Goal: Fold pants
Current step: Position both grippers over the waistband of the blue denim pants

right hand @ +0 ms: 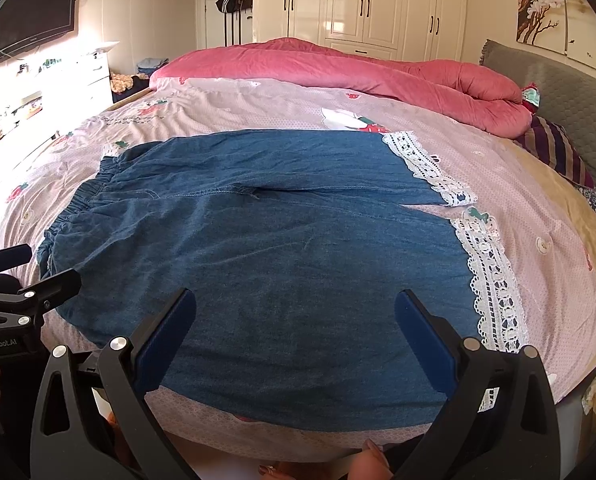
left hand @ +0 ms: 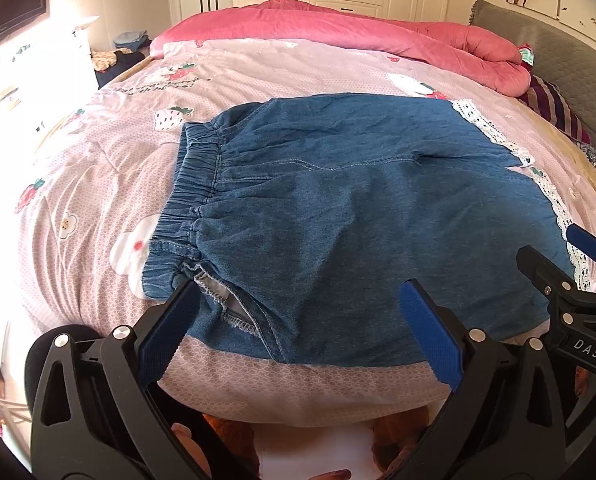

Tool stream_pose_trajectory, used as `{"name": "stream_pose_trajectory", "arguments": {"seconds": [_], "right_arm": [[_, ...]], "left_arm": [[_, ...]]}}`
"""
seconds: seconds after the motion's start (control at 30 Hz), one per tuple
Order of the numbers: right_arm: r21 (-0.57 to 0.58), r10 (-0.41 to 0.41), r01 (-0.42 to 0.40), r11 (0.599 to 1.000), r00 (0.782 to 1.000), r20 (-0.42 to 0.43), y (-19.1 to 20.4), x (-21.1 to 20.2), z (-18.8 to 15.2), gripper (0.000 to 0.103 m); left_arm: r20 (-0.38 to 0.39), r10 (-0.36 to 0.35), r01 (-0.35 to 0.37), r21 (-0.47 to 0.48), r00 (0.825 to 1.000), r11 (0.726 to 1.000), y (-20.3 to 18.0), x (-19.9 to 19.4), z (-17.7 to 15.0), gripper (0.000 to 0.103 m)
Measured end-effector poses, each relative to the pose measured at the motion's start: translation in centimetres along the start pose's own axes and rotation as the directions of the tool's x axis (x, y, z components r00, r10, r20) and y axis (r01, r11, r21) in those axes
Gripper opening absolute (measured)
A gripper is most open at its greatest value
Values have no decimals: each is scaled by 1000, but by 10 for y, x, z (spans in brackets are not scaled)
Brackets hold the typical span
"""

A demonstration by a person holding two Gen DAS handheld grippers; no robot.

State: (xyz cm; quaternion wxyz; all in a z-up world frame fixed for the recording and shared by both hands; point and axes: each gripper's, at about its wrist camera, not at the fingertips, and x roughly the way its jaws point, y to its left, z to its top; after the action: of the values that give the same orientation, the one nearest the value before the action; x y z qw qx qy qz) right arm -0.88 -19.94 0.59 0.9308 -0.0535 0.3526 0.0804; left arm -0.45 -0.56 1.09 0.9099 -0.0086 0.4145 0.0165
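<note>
1. While both tools hover at the bed's near edge, the left gripper (left hand: 302, 320) has its jaws spread wide and grips nothing; its left pad (left hand: 166, 332) sits at the waistband corner, contact unclear.
2. Right gripper (right hand: 296, 336): jaws also wide apart, empty, over the near leg.
3. Denim pants (right hand: 258, 248) lie flat on the pink bedsheet (right hand: 538, 216), unfolded.
4. Long axis runs left-right: elastic waistband (left hand: 190, 184) points left, lace hems (right hand: 494, 280) point right.
5. Legs side by side, one near, one far.
6. Pink quilt (right hand: 378, 72) bunched at the far side, well apart.
</note>
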Motion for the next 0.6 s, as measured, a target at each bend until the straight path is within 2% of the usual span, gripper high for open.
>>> {"name": "stream_pose_trajectory", "arguments": {"seconds": [0.6], "right_arm": [[3, 1, -1, 1000, 1000, 0, -1, 0, 1, 99]], "left_arm": [[1, -2, 2, 6, 1000, 1000, 1, 0, 0, 94]]}}
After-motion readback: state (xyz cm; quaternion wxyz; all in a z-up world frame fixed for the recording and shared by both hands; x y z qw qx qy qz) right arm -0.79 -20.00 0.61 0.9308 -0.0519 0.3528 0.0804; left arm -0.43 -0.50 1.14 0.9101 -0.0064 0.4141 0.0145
